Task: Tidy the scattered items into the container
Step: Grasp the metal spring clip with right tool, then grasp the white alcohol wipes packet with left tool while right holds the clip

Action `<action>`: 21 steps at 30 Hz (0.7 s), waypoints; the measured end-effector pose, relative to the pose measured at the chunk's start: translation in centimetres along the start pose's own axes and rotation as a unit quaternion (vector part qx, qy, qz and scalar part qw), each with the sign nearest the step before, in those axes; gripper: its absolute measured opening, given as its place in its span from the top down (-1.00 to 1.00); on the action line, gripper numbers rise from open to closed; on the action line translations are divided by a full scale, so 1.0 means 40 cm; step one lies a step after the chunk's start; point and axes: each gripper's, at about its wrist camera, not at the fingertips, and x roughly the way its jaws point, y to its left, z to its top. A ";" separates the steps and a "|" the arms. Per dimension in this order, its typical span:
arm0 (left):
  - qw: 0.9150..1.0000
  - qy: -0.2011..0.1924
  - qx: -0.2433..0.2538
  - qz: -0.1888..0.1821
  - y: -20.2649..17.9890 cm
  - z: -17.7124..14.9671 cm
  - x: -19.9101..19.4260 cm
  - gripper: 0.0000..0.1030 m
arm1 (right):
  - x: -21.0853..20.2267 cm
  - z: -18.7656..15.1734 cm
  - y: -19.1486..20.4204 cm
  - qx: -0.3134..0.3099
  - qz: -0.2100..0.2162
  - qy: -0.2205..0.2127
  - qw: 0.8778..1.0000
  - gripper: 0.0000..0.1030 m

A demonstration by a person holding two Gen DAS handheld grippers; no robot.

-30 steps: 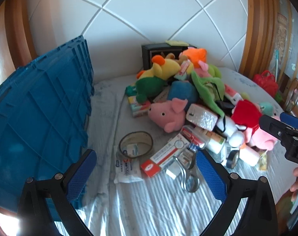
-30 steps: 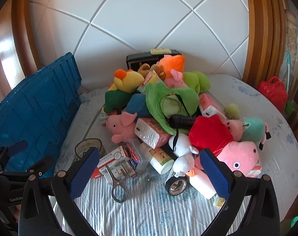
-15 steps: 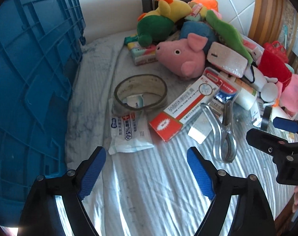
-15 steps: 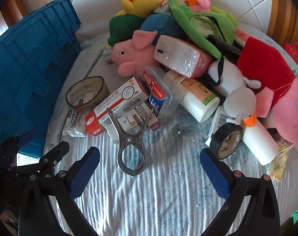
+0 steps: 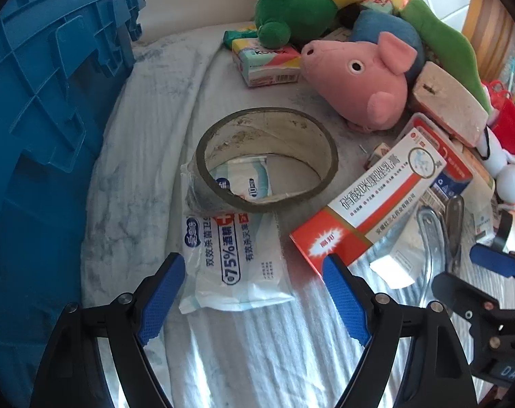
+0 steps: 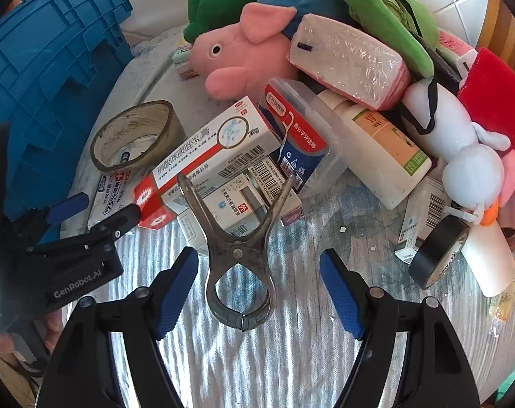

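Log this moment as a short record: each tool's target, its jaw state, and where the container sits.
left tool: over the wipes pack, jaws apart, not gripping
right tool: astride the metal clamp, jaws closing, pads not yet on it
container: blue crate, left of the pile
tape roll: lying on the wipes pack's far end

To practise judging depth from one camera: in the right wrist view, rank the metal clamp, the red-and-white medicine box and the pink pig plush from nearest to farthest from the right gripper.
1. Metal clamp: between the closing fingers of the right gripper, untouched.
2. Red-and-white medicine box: beyond the clamp, left of centre.
3. Pink pig plush: farthest, on the pile.
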 end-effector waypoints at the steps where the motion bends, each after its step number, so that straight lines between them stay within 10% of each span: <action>1: 1.000 -0.002 -0.004 -0.005 0.005 0.006 0.004 -0.63 | 0.009 0.002 0.000 0.000 0.000 0.004 1.000 -0.37; 8: 0.999 -0.001 -0.022 -0.033 0.033 0.009 0.015 -0.59 | 0.042 0.005 0.007 -0.004 -0.003 0.022 1.000 0.21; 12: 1.000 0.009 -0.022 -0.009 0.046 -0.015 0.015 -0.14 | 0.038 0.004 0.000 -0.003 -0.015 0.027 1.000 0.22; 21: 1.000 0.018 -0.016 0.000 0.026 0.011 0.068 -0.35 | 0.032 0.000 -0.011 -0.005 -0.021 0.019 1.000 0.21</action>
